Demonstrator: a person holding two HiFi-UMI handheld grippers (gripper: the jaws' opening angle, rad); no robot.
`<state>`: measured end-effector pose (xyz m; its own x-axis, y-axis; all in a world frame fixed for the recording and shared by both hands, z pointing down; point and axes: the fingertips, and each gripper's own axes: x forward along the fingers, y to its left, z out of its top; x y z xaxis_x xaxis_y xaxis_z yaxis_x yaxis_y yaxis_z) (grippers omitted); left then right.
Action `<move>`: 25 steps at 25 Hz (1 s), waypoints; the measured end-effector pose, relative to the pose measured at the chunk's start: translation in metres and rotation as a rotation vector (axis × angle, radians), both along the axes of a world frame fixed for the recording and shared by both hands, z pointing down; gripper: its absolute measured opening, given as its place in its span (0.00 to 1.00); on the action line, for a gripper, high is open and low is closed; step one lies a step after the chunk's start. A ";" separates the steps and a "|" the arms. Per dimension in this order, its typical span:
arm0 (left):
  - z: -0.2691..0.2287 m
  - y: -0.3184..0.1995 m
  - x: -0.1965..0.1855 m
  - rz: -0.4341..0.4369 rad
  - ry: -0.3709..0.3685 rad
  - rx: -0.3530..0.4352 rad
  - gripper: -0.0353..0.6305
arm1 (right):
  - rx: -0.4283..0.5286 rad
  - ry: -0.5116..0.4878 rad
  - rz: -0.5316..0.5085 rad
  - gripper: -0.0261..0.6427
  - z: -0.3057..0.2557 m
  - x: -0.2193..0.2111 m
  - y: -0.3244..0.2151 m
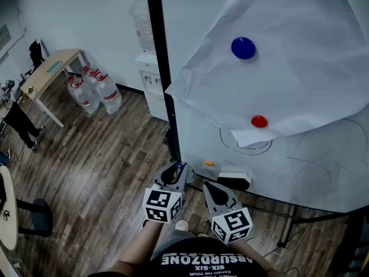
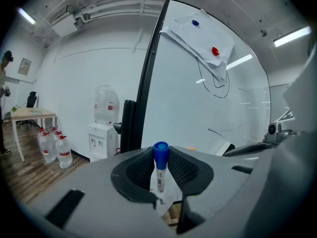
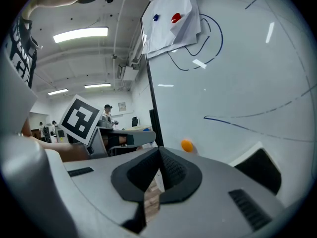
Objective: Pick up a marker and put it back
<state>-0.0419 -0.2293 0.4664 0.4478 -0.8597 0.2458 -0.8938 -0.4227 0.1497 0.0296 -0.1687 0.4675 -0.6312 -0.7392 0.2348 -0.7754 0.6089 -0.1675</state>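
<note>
L gripper (image 2: 160, 178) grips 1 blue-cap marker (image 2: 159, 163), frame center. R gripper (image 3: 157, 173) is closed, empty. Best to lower it slowly, upright, beside eraser (image 1: 233, 179) w/o tilting.

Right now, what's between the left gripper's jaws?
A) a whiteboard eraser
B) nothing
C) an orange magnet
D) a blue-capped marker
D: in the left gripper view, the left gripper has its jaws closed on a blue-capped marker, whose cap sticks out past the jaw tips.
</note>
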 end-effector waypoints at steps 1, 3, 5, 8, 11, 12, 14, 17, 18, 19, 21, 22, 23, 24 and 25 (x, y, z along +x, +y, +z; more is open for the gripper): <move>0.003 0.000 0.000 0.002 -0.003 -0.006 0.18 | -0.001 0.000 0.000 0.03 0.000 0.000 0.000; 0.007 -0.001 0.001 0.008 -0.006 -0.018 0.18 | -0.003 0.002 0.001 0.03 0.001 0.000 -0.001; 0.012 -0.002 0.003 0.013 -0.009 -0.028 0.18 | -0.003 0.004 0.002 0.03 0.001 0.001 -0.001; 0.020 -0.002 0.005 0.020 -0.016 -0.046 0.18 | -0.004 0.004 0.002 0.03 0.001 0.000 -0.002; 0.029 -0.003 0.007 0.027 -0.016 -0.067 0.18 | -0.004 0.006 0.000 0.03 0.001 0.000 -0.002; 0.033 -0.003 0.007 0.028 -0.017 -0.073 0.18 | -0.004 0.008 -0.001 0.03 0.001 0.000 -0.001; 0.038 -0.003 0.007 0.029 -0.020 -0.086 0.18 | -0.004 0.010 -0.002 0.03 0.001 -0.001 -0.001; 0.045 -0.003 0.006 0.029 -0.018 -0.102 0.18 | -0.004 0.013 -0.003 0.03 0.001 -0.001 0.000; 0.047 -0.003 0.006 0.028 -0.015 -0.107 0.18 | -0.004 0.013 -0.004 0.03 0.001 -0.001 0.000; 0.049 -0.003 0.006 0.028 -0.013 -0.112 0.18 | -0.004 0.014 -0.005 0.03 0.001 -0.001 0.000; 0.053 -0.003 0.006 0.028 -0.011 -0.123 0.18 | -0.004 0.015 -0.007 0.03 0.001 -0.002 0.001; 0.054 -0.002 0.007 0.029 -0.011 -0.129 0.18 | -0.004 0.016 -0.008 0.03 0.001 -0.003 0.001; 0.056 -0.002 0.007 0.030 -0.011 -0.134 0.18 | -0.004 0.016 -0.009 0.03 0.001 -0.003 0.002; 0.058 -0.002 0.007 0.031 -0.011 -0.138 0.18 | -0.005 0.017 -0.010 0.03 0.001 -0.004 0.002; 0.060 -0.001 0.007 0.032 -0.011 -0.142 0.18 | -0.005 0.018 -0.011 0.03 0.001 -0.004 0.002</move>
<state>-0.0351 -0.2306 0.5263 0.4707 -0.8013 0.3694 -0.8823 -0.4260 0.2002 0.0257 -0.1664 0.4689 -0.6347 -0.7314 0.2497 -0.7718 0.6162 -0.1568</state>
